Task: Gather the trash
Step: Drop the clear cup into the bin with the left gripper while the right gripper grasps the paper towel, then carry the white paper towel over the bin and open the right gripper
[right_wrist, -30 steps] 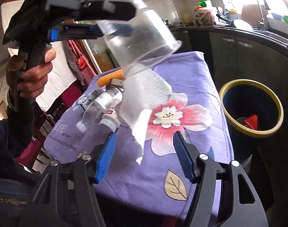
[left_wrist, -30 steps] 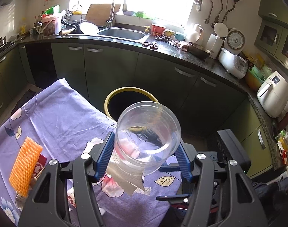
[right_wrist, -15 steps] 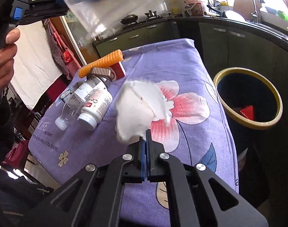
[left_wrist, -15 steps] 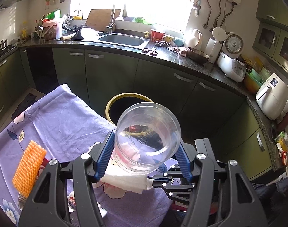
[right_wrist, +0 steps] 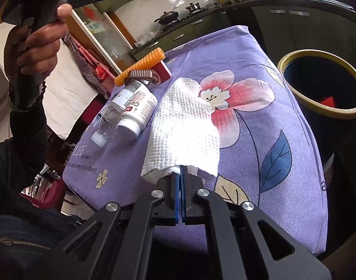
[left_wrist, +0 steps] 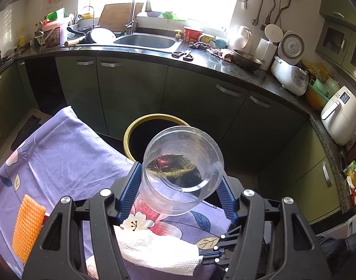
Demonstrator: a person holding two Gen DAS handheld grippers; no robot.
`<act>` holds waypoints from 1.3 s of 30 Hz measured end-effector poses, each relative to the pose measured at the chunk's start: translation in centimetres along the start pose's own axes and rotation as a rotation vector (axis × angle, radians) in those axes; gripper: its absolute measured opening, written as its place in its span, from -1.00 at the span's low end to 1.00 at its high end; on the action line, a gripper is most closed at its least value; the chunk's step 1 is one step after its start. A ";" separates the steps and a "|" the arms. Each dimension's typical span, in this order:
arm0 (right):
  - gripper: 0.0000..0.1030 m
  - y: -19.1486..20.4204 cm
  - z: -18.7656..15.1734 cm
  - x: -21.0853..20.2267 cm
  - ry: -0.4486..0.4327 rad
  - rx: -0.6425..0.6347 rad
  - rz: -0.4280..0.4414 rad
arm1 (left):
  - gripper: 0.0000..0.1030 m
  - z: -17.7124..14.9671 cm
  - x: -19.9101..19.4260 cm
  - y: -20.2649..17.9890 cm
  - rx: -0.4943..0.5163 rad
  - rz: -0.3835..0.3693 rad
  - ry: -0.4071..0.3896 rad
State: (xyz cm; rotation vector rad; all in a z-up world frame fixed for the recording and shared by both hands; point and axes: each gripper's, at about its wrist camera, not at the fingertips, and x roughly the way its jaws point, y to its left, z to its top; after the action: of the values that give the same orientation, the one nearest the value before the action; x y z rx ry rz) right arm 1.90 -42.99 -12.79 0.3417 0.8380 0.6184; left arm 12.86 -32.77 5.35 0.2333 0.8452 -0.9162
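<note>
1. Paper towel [right_wrist: 185, 137]: pinched at one edge between the right gripper's [right_wrist: 179, 175] closed jaws, draped over the cloth [right_wrist: 266, 151].
2. Left gripper [left_wrist: 181, 186] clamps a clear cup [left_wrist: 181, 175], held above the bin [left_wrist: 131, 135].

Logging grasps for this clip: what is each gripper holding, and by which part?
Left gripper clamps the clear plastic cup by its sides; right gripper pinches the paper towel at its near edge.

Bottles [right_wrist: 129, 114] left of paper towel [right_wrist: 185, 128]
</note>
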 end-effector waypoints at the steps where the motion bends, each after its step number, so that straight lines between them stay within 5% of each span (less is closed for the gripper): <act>1: -0.96 -0.2 -0.1 -0.1 -0.001 0.004 -0.003 | 0.15 0.5 1.0 -0.1 0.004 0.003 0.010; 12: -0.96 -1.0 -0.5 -0.4 -0.022 0.025 0.019 | 0.15 6.3 13.6 0.2 -0.004 0.018 0.143; 24: -0.96 -1.5 -0.3 -0.5 -0.025 0.051 0.053 | 0.35 8.0 24.9 2.2 -0.039 0.157 0.257; 32: -0.96 -1.0 -0.2 -0.3 -0.025 0.039 0.062 | 0.35 6.9 16.2 2.9 -0.088 0.126 0.139; 39: -0.96 0.4 0.4 -0.2 -0.031 0.028 0.096 | 0.63 0.5 -0.3 3.3 -0.161 0.155 -0.170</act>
State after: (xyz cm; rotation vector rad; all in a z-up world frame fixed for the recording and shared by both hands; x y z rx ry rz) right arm 1.98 -42.81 -12.21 0.4176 0.8041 0.6892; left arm 15.60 -30.81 5.40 0.0781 0.7288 -0.7087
